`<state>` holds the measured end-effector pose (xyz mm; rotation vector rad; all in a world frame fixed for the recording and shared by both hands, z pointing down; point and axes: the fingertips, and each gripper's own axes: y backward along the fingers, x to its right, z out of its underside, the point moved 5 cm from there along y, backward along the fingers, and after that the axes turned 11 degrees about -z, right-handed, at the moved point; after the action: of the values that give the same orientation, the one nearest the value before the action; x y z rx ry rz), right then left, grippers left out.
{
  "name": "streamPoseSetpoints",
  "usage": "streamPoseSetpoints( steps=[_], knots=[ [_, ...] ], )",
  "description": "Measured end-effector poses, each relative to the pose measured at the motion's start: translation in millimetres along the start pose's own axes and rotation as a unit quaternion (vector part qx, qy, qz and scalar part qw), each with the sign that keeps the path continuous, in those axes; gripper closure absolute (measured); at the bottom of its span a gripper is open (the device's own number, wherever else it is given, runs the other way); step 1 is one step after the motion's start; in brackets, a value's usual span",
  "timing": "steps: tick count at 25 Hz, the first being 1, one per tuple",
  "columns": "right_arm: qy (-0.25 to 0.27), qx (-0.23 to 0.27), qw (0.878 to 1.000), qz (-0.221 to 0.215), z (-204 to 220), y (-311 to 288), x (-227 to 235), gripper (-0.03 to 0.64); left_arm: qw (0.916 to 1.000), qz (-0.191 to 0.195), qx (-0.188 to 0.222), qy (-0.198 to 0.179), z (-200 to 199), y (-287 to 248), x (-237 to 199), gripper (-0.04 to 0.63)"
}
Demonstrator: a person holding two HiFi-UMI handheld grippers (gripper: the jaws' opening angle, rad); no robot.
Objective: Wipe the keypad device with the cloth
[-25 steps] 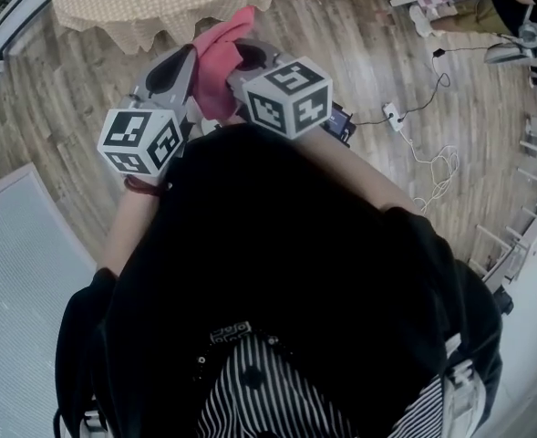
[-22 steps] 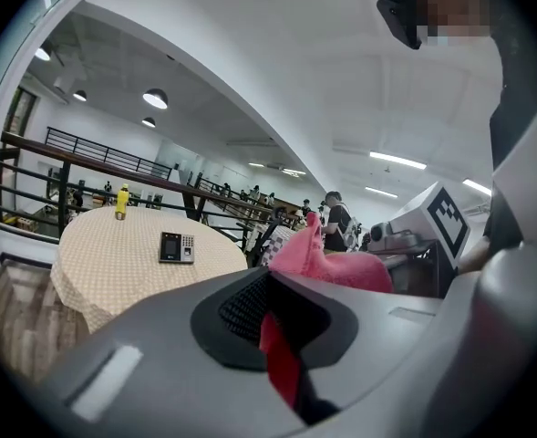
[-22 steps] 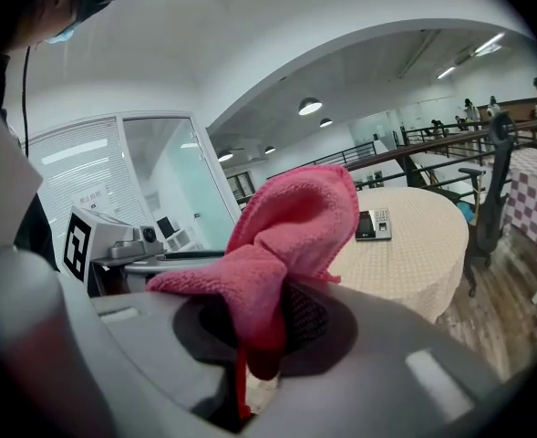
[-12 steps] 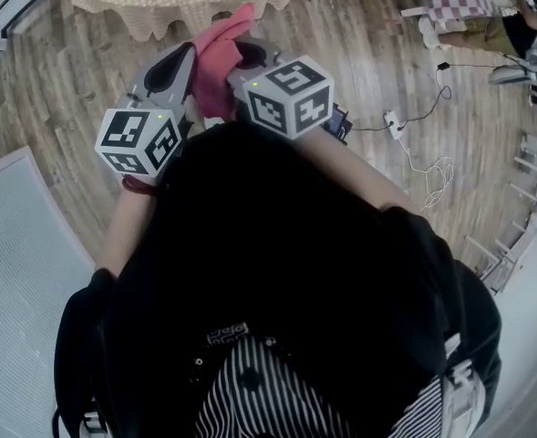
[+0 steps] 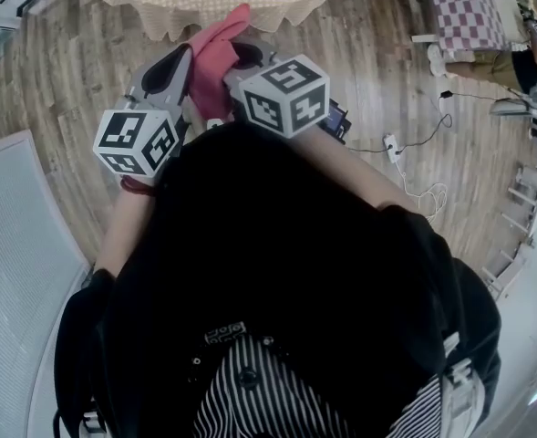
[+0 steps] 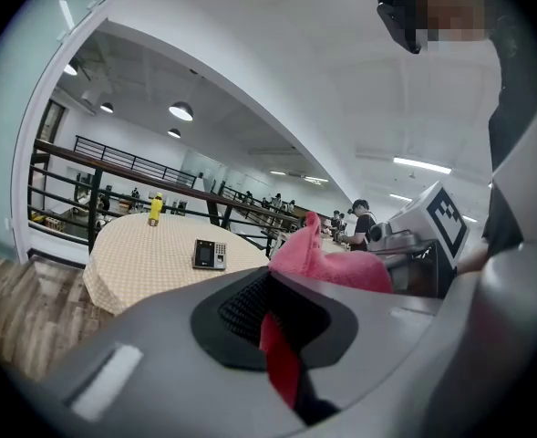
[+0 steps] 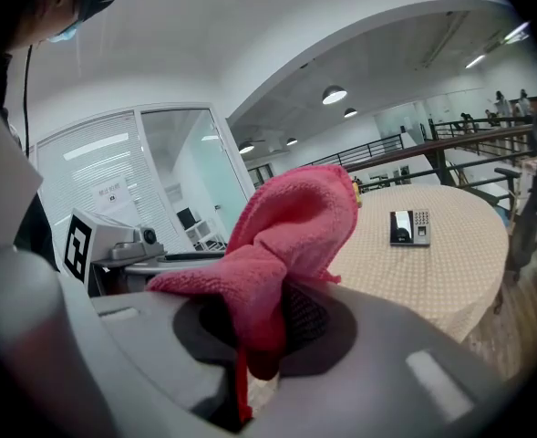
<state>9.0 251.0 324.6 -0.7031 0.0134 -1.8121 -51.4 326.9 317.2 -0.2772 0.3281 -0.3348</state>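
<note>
Here: left gripper (image 5: 170,73), right gripper (image 5: 250,56) fingers both pinch fuzzy pink cloth (image 7: 286,235); flat rectangular keypad device (image 7: 409,227) on round table (image 7: 450,267).

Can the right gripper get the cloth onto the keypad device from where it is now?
Probably not yet. The keypad device lies out on the table, well ahead of the right gripper, which is held close to the person's body. Nothing blocks the way, but the left gripper also clamps the cloth.

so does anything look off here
Only the cloth: it is bunched up, pinched by both the left gripper and the right gripper at once, away from the keypad on the table.
</note>
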Motion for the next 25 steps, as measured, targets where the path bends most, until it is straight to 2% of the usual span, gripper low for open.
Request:
streamPoseSetpoints(
  steps=[8, 17, 25],
  knots=[
    [0.013, -0.006, 1.000, -0.016, -29, -17, 37, 0.552, 0.9998, -0.017, 0.006, 0.004, -20, -39, -17, 0.595],
    [0.020, -0.008, 0.999, -0.034, -70, -19, 107, 0.552, 0.9993, -0.036, 0.007, 0.000, -48, -112, -17, 0.595],
    [0.028, -0.016, 0.997, -0.073, -127, -24, 157, 0.552, 0.9969, -0.078, 0.012, 0.002, -94, -162, -18, 0.595]
  ],
)
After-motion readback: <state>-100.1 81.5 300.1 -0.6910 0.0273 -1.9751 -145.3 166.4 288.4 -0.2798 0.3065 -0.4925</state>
